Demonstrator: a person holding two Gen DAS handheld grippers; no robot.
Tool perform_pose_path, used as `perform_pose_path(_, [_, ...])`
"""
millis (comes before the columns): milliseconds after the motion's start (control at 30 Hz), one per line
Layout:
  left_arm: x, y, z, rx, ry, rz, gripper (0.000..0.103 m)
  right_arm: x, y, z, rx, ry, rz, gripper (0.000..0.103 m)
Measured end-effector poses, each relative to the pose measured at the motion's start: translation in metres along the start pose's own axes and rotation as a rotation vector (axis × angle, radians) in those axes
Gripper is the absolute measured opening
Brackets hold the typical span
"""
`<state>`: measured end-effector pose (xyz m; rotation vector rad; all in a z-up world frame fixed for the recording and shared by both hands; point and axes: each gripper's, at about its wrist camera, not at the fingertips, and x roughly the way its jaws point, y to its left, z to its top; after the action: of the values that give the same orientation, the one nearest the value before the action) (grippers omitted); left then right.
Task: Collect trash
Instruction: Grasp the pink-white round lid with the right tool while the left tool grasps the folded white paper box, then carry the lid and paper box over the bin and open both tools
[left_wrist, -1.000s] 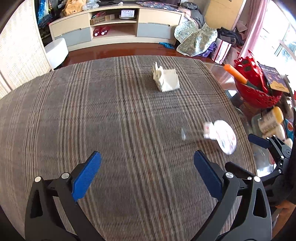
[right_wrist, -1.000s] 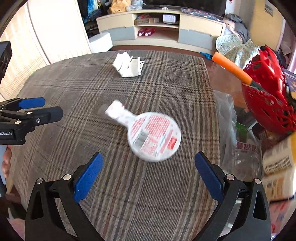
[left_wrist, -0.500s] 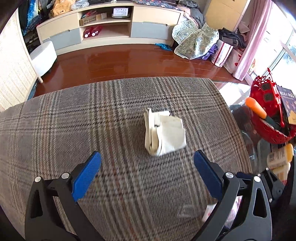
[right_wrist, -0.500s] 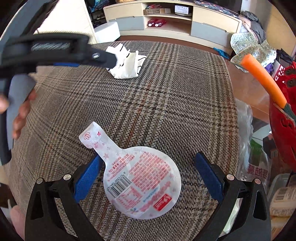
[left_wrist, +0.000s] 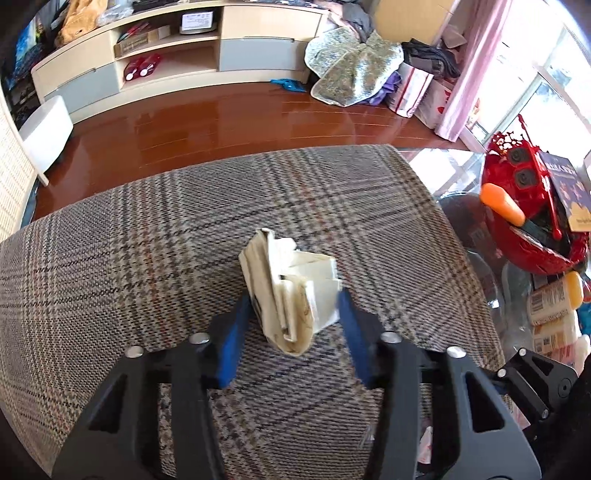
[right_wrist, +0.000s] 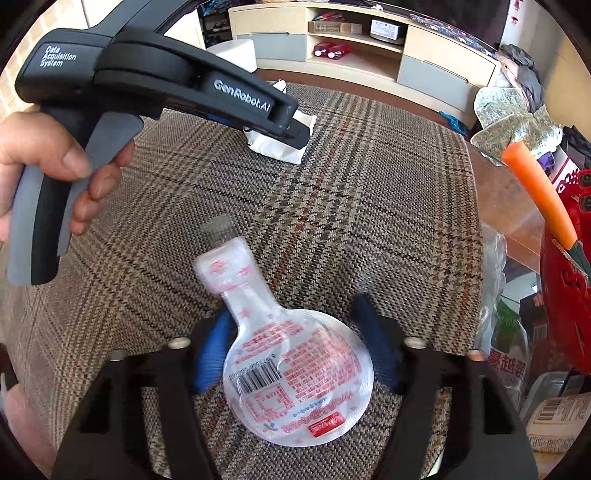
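Observation:
A crumpled cream paper wad (left_wrist: 291, 295) lies on the plaid cloth (left_wrist: 129, 258). My left gripper (left_wrist: 291, 314) is closed in around it, blue pads touching both sides. In the right wrist view the wad (right_wrist: 280, 144) shows white under the left gripper's body (right_wrist: 166, 81). A round white plastic lid with red print and a long tab (right_wrist: 291, 362) lies on the cloth. My right gripper (right_wrist: 295, 350) has its blue pads closed in on the lid's two edges.
A red basket (left_wrist: 532, 221) with an orange-handled tool (left_wrist: 502, 203) stands at the right, beside packets (left_wrist: 554, 306) and a clear plastic bag (right_wrist: 498, 317). Beyond the far table edge are wooden floor and a low cabinet (left_wrist: 184, 48).
Both grippers went from wide open to closed in. The left one moved forward to the paper wad and closed on it. The right one came down on the lid and closed on it.

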<state>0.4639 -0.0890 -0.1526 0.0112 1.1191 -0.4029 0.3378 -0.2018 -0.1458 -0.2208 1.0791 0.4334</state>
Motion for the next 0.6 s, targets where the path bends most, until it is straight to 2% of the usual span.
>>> perform_pose_path(33, [-0.002,-0.005,-0.002,0.017,-0.002,0.024,0.030,-0.001,0.000,0.000,0.001,-0.001,-0.001,0.041])
perform_pose_path(67, [-0.003,-0.008,-0.003,0.028,-0.001,0.029,0.014,-0.003,0.000,-0.002,0.001,-0.001,0.001,0.033])
perform_pose_path(100, [-0.005,-0.009,-0.005,0.027,-0.004,0.029,0.014,-0.005,-0.002,-0.002,0.005,-0.002,-0.002,0.021])
perform_pose_path(367, [-0.048,-0.009,-0.038,0.024,-0.049,0.081,0.013,-0.013,-0.001,-0.011,0.042,0.000,-0.054,0.017])
perform_pose_path(600, [-0.094,-0.007,-0.077,0.006,-0.061,0.114,0.013,-0.046,0.025,-0.042,0.053,-0.010,-0.042,0.017])
